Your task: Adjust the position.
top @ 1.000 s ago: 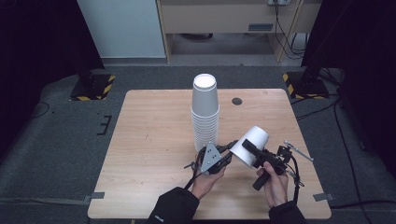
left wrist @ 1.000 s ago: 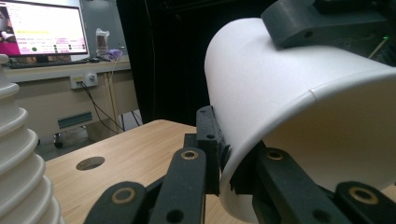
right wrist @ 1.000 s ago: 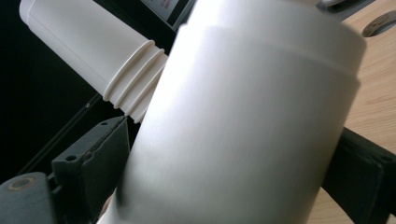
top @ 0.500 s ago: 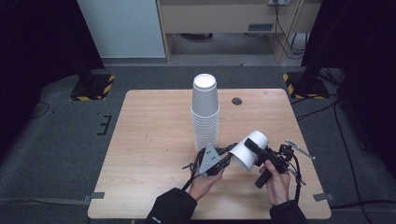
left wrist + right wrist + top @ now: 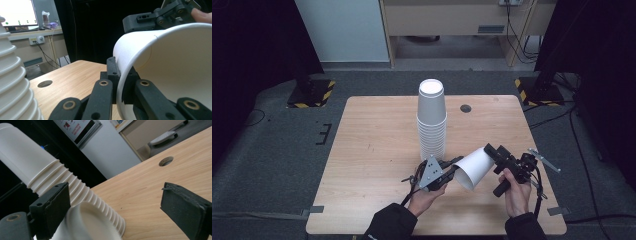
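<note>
A single white paper cup [image 5: 473, 168] is held tilted above the table's near right part, its mouth facing down and left. My left gripper [image 5: 455, 171] is shut on the cup's rim. In the left gripper view the two jaws pinch the rim wall [image 5: 120, 75], one inside and one outside. My right gripper [image 5: 493, 154] is at the cup's base end. In the right gripper view [image 5: 117, 203] its jaws stand wide apart. The cup's base [image 5: 83, 223] lies by one pad, well apart from the other. A tall stack of upturned white cups [image 5: 431, 120] stands mid-table.
The wooden table [image 5: 377, 150] has a round cable hole [image 5: 466, 108] behind the stack on the right. The stack [image 5: 37, 162] rises close beside the held cup. Dark floor and black stands with yellow-striped feet [image 5: 312, 92] surround the table.
The single cup has come down and to the left, toward the left gripper, and lies more level. Both hands stayed nearly in place.
</note>
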### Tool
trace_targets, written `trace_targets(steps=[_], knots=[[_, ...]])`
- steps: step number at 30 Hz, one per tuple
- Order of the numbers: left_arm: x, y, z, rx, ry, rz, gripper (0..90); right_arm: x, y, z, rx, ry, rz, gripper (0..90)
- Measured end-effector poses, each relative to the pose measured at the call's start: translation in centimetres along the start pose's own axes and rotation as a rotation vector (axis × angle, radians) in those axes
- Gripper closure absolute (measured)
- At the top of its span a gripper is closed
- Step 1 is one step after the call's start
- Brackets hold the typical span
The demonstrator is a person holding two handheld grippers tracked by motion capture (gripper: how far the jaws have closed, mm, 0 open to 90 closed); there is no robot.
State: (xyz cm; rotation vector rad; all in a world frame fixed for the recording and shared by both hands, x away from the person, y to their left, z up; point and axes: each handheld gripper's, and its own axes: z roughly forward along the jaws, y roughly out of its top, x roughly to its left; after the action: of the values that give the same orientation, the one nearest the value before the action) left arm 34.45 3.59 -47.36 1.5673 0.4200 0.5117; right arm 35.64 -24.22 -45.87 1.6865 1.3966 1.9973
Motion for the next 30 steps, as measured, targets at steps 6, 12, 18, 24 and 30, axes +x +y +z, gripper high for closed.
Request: trace_targets(steps=[6,12,18,24,30], knots=[[0.5,0.2,-0.9,-0.001,0.003,-0.013,87.2,-0.8,0.5,-0.4,-0.019,-0.044,-0.031,10.5],[1.2,0.6,-2.3,0.017,0.012,-0.026,87.2,-1.5,0.9,-0.9,-0.021,-0.100,-0.073,10.7],[1.7,0.8,-4.1,0.021,0.030,-0.036,87.1,-2.1,1.1,-1.3,0.009,-0.140,-0.170,10.5],[2.7,0.6,-5.8,0.034,0.058,-0.047,87.0,-2.5,0.7,-1.1,0.042,-0.204,-0.276,10.4],[3.3,0.9,-6.8,0.038,0.070,-0.055,87.0,-2.6,0.7,-1.2,0.055,-0.243,-0.357,10.7]])
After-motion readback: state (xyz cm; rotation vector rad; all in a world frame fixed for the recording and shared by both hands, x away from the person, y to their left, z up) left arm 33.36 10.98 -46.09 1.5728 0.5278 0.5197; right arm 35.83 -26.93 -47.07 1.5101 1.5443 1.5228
